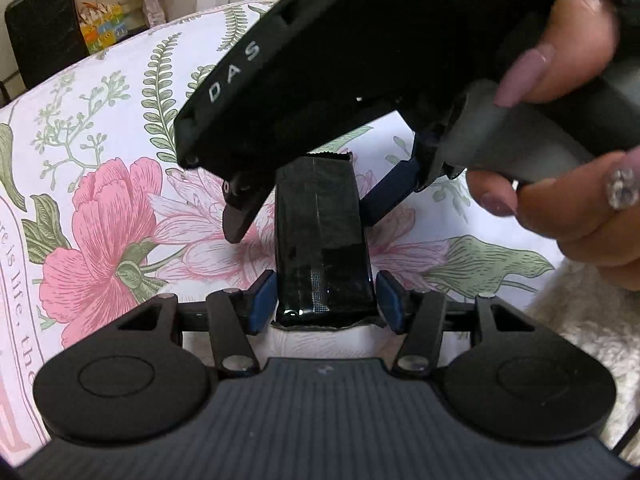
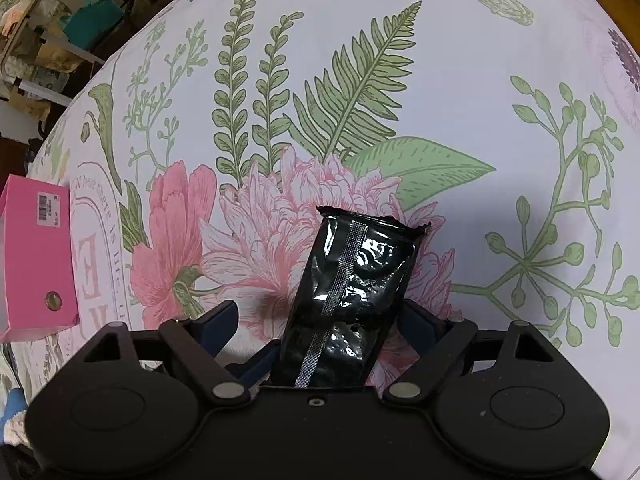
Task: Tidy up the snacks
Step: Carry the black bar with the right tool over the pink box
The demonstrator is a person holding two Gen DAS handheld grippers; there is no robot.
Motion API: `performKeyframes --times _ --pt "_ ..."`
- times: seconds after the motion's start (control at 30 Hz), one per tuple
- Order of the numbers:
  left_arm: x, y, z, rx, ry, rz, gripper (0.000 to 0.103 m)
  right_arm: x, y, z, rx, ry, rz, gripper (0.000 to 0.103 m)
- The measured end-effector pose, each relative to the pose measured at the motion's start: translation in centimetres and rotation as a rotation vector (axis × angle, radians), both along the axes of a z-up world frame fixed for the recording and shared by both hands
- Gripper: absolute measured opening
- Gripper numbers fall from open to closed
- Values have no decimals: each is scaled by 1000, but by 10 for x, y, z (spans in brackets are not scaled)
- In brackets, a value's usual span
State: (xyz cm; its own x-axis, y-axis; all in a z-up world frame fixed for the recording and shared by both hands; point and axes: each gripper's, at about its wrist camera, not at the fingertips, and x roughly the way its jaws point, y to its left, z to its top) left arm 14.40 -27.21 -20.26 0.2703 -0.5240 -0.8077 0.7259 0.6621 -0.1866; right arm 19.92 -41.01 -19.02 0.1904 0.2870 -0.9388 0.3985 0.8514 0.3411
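Observation:
A glossy black snack packet (image 1: pixel 320 232) with a silver seam is held just above the floral tablecloth (image 1: pixel 120 120). My left gripper (image 1: pixel 326 300) is shut on its near end, both blue pads (image 1: pixel 262 300) pressed against its sides. A hand (image 1: pixel 568 184) holds my right gripper (image 1: pixel 302 226) over the packet's far half, pointing steeply down. Its fingers straddle the packet with gaps on both sides. In the right wrist view the packet (image 2: pixel 352 280) rises between the spread fingers of my right gripper (image 2: pixel 320 314), which is open.
A pink box (image 2: pixel 36 256) with a barcode label lies at the cloth's left edge. A black chair (image 1: pixel 40 28) stands beyond the table. Something white and fluffy (image 1: pixel 580 320) lies at the right. Cluttered shelves (image 2: pixel 48 20) stand past the table.

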Motion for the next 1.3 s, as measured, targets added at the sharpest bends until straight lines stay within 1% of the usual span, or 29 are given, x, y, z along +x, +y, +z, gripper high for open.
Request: performKeyframes --times 0.07,0.13,0.17,0.2,0.3,0.33,0.43,0.57,0.63,0.73,0.83,0.97,1.07,1.2,1.3 --pt "-1 1 0 -2 -3 20 49 -2 -1 2 -20 -17 -12 81" --pt "-2 2 1 -1 -4 26 48 -6 -6 5 -28 -34 -44 67" --pt "-2 3 1 -3 -1 31 48 -7 -9 6 -24 -43 -61 64" --pt "-2 4 2 -3 5 38 47 -8 -10 6 -16 -49 -71 58" --pt "3 10 5 -6 26 63 47 -9 -13 6 4 -63 -83 46" --pt "4 12 6 -5 32 71 47 -9 -12 6 14 -67 -81 44" --pt "8 20 11 -13 49 89 47 -9 -11 8 40 -84 -67 42" --pt "10 27 18 -25 66 115 47 -10 -5 14 58 -116 -33 41" --pt "17 25 23 -24 62 125 47 -11 -1 18 59 -139 -17 38" --pt "16 27 30 -24 58 142 47 -13 6 26 55 -175 16 38" --pt "13 31 38 -23 40 158 47 -17 18 38 41 -237 74 38" --pt "8 46 53 -33 11 193 47 -18 29 53 51 -298 119 38" --pt "8 56 62 -41 14 211 47 -19 42 66 24 -316 170 38" --pt "2 68 75 -28 -11 208 47 -20 63 87 5 -331 227 38" --pt "-4 83 91 -22 -36 218 47 -23 79 106 5 -361 276 38"
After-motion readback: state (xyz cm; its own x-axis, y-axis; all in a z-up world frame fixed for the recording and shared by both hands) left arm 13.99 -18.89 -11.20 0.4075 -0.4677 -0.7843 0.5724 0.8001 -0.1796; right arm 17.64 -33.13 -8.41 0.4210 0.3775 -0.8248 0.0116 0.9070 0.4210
